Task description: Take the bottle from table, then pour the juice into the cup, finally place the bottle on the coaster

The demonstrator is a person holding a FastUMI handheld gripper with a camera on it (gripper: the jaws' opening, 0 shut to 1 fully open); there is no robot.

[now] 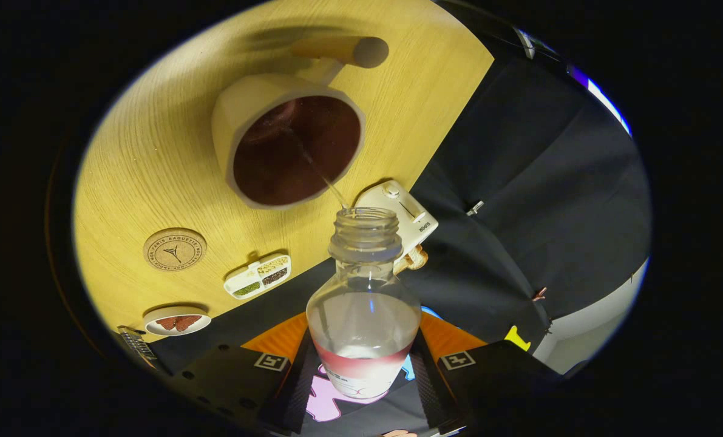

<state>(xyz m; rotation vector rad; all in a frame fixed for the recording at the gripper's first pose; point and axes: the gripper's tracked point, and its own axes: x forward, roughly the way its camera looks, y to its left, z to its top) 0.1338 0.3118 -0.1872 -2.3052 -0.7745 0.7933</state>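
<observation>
My gripper [361, 370] is shut on a clear, uncapped plastic bottle [364, 303], one finger pressing on each side of its lower body. The bottle is tipped toward a cream cup [285, 142] with a dark brown inside and a wooden handle, which stands on the wooden table [149, 152] beyond the bottle's mouth. A thin stream of liquid [325, 176] runs from the mouth into the cup. Some clear liquid remains in the bottle. A round cork coaster [175, 249] lies on the table, apart from the cup and to the side of the bottle.
A small white divided tray [258, 276] with grains lies near the coaster. A white dish [176, 320] with a reddish butterfly shape sits further along. A white toaster [400, 218] with a slice of bread stands just behind the bottle's neck, at the table edge.
</observation>
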